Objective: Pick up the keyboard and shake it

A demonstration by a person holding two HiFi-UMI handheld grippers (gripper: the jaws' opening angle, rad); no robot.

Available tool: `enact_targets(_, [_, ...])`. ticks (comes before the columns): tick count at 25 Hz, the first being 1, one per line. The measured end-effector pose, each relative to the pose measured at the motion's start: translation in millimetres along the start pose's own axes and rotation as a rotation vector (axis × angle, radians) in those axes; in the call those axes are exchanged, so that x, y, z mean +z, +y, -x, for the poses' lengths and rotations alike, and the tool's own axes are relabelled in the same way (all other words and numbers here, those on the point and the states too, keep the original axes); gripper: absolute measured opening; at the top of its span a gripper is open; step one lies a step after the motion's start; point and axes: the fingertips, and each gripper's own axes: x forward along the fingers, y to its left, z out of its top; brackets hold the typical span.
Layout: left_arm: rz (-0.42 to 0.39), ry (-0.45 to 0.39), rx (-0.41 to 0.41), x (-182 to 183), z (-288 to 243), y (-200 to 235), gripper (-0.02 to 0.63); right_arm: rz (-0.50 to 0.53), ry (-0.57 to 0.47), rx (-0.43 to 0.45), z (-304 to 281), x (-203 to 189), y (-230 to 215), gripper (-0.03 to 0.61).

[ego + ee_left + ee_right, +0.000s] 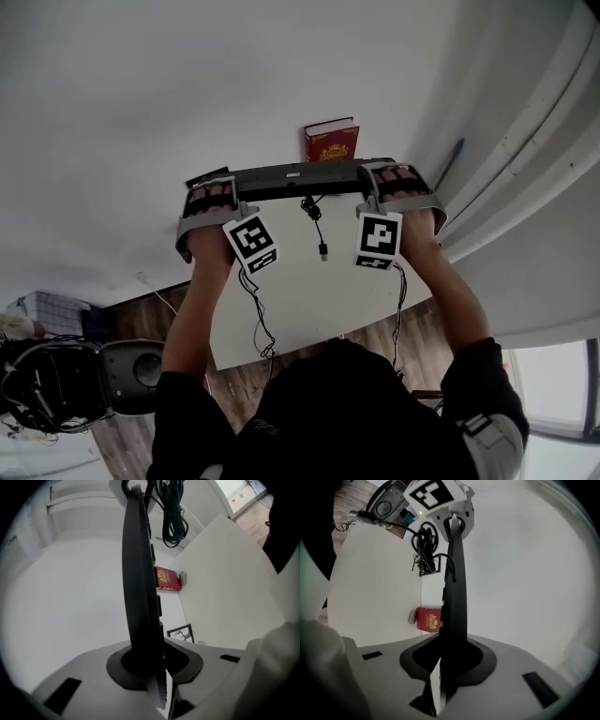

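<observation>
Head view: the keyboard (pixel 291 180) hangs lifted above the table (pixel 300 300), its ends in the left tongs (pixel 208 194) and right tongs (pixel 396 178), cable (pixel 317 230) dangling. Left gripper view: those jaws are clamped on the keyboard's edge. Right gripper view: clamped likewise. A good shake probably wants both grips firm and short, matched strokes.

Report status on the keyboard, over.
Left gripper and right gripper shut on keyboard ends. Keyboard up off table, cable dangling loose. Nothing in the way.
</observation>
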Motion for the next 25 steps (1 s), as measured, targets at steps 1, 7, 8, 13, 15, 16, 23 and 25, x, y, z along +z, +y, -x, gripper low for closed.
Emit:
enact_targets(1, [-0.004, -0.014, 0.007, 2.7, 7.2, -0.7, 0.075, -0.006, 0.012, 0.016, -8.4, -4.2, 4.7, 0.092])
enact_targets(7, [-0.064, -0.041, -0.028, 19.7, 39.6, -16.8, 0.078, -0.032, -0.003, 0.168, -54.8, -10.0, 46.2, 0.09])
enact_targets(8, [-0.071, -0.041, -0.054, 21.4, 41.4, -24.7, 0.078, -0.027, -0.01, 0.193, -61.0, -7.2, 55.3, 0.091])
enact_targets(13, [-0.035, -0.084, -0.251, 29.7, 24.4, -89.9, 0.083, -0.021, -0.041, 0.375, -85.1, 10.2, 118.2, 0.089])
enact_targets(15, [-0.016, -0.088, -0.342, 30.1, 10.6, -124.4, 0.083, -0.026, -0.066, 0.467, -84.2, 17.7, 149.0, 0.089])
enact_targets(16, [-0.003, -0.089, -0.389, 29.9, 3.8, -142.2, 0.083, -0.022, -0.083, 0.512, -81.9, 21.9, 164.4, 0.089])
enact_targets(23, [0.085, -0.181, -0.8, 43.4, -10.0, -253.1, 0.078, 0.049, -0.229, 0.867, -57.7, 37.4, 259.0, 0.087])
enact_targets(25, [0.08, -0.197, -0.916, 52.3, -0.5, -286.6, 0.078, 0.06, -0.249, 0.976, -45.8, 36.3, 288.8, 0.087])
